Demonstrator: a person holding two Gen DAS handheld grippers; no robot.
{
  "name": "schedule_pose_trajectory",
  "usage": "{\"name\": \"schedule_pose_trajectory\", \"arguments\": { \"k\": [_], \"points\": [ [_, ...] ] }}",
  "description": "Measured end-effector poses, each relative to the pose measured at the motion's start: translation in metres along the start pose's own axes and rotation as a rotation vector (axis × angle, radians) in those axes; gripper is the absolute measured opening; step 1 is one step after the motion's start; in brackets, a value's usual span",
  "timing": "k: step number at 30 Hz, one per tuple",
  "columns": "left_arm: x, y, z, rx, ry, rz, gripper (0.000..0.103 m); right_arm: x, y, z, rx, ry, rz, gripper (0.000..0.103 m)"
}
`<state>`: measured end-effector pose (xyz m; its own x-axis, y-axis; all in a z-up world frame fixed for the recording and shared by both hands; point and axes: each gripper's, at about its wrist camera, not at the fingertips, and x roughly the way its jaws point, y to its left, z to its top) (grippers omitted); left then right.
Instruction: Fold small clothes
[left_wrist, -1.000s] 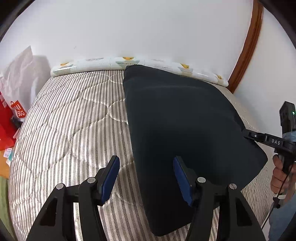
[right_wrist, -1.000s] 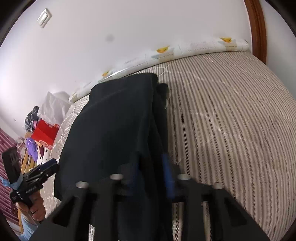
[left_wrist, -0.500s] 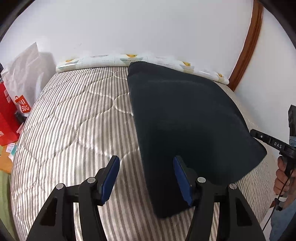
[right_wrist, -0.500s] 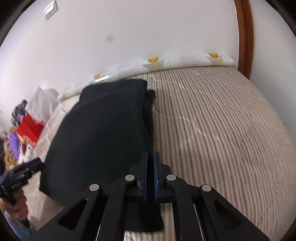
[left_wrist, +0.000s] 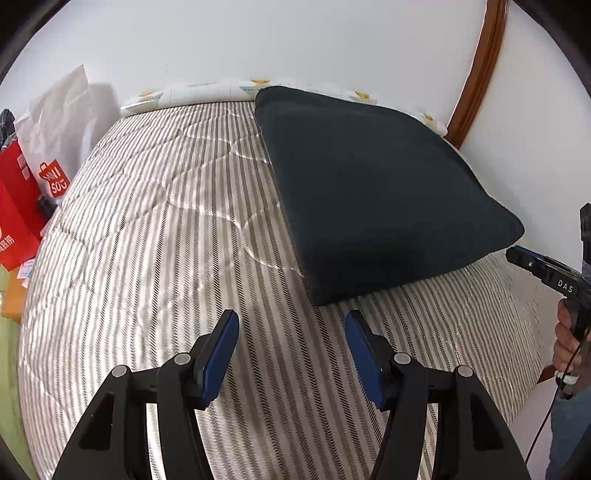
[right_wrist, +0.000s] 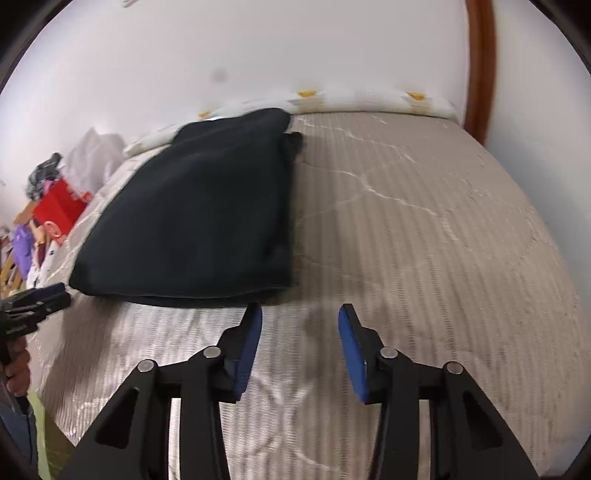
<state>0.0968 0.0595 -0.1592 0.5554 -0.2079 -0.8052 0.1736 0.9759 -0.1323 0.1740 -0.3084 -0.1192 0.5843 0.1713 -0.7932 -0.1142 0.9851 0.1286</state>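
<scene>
On the striped bed lies a dark cloth, and it already looks folded. In the left wrist view it sits up toward 1 o'clock, flat and neat, with straight sides. In the right wrist view the dark cloth sits toward 11 o'clock, and you can see layers stacked at its near edge. A little bit of cloth sticks out at its far right corner.

The left gripper is spread apart with nothing between its blue pads. It hangs over the bare bed, just in front of the cloth and not touching it. The right gripper is opening its jaws, and nothing is between them either. It is near the cloth's front edge but off it.

So I think this fold is done, or very nearly. What may be left is one more fold to make it smaller, or tucking in that loose bit. Whether more clothes are waiting, I cannot tell.
</scene>
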Motion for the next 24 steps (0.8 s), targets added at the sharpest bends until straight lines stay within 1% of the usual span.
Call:
{"name": "schedule_pose_trajectory", "arguments": {
  "k": [2, 4, 6, 7, 8, 9, 10, 11, 12, 13, 14, 16, 17, 21, 24],
  "points": [
    [0.004, -0.004, -0.001, 0.005, -0.007, 0.004, 0.057, 0.005, 0.009, -0.001, -0.01, -0.023, 0.016, 0.044],
    [0.009, -0.007, 0.001, 0.003, -0.013, 0.01, 0.057, 0.013, 0.014, 0.0, -0.009, -0.024, 0.013, 0.044],
    [0.014, -0.009, 0.004, -0.005, -0.015, -0.001, 0.057, 0.019, 0.017, 0.0, 0.0, -0.027, 0.028, 0.044],
    [0.016, -0.01, 0.006, -0.006, -0.021, -0.01, 0.055, 0.021, 0.017, 0.002, 0.007, -0.028, 0.042, 0.044],
    [0.017, -0.011, 0.007, -0.003, -0.024, -0.014, 0.047, 0.022, 0.018, 0.003, 0.016, -0.032, 0.048, 0.044],
    [0.02, -0.013, 0.009, 0.003, -0.026, -0.006, 0.04, 0.024, 0.016, 0.005, 0.025, -0.038, 0.053, 0.044],
    [0.022, -0.013, 0.011, 0.004, -0.029, 0.007, 0.03, 0.027, 0.016, 0.007, 0.029, -0.036, 0.053, 0.041],
    [0.025, -0.013, 0.014, -0.002, -0.032, 0.008, 0.024, 0.029, 0.016, 0.008, 0.033, -0.032, 0.055, 0.036],
    [0.026, -0.012, 0.016, -0.011, -0.037, -0.002, 0.022, 0.031, 0.017, 0.009, 0.037, -0.03, 0.06, 0.034],
    [0.028, -0.011, 0.018, -0.022, -0.043, -0.013, 0.017, 0.032, 0.017, 0.011, 0.039, -0.032, 0.061, 0.027],
    [0.029, -0.011, 0.021, -0.03, -0.049, -0.014, 0.014, 0.034, 0.018, 0.012, 0.039, -0.04, 0.06, 0.021],
    [0.03, -0.012, 0.025, -0.029, -0.062, -0.001, 0.013, 0.035, 0.02, 0.014, 0.03, -0.053, 0.052, 0.013],
    [0.031, -0.012, 0.026, -0.026, -0.067, 0.004, 0.013, 0.036, 0.021, 0.016, 0.027, -0.061, 0.045, 0.012],
    [0.041, -0.008, 0.04, -0.044, -0.067, 0.002, 0.013, 0.042, 0.018, 0.023, 0.044, -0.062, 0.058, 0.012],
    [0.047, -0.006, 0.05, -0.068, -0.053, -0.01, 0.013, 0.05, 0.018, 0.034, 0.05, -0.067, 0.047, 0.012]
  ]
}}
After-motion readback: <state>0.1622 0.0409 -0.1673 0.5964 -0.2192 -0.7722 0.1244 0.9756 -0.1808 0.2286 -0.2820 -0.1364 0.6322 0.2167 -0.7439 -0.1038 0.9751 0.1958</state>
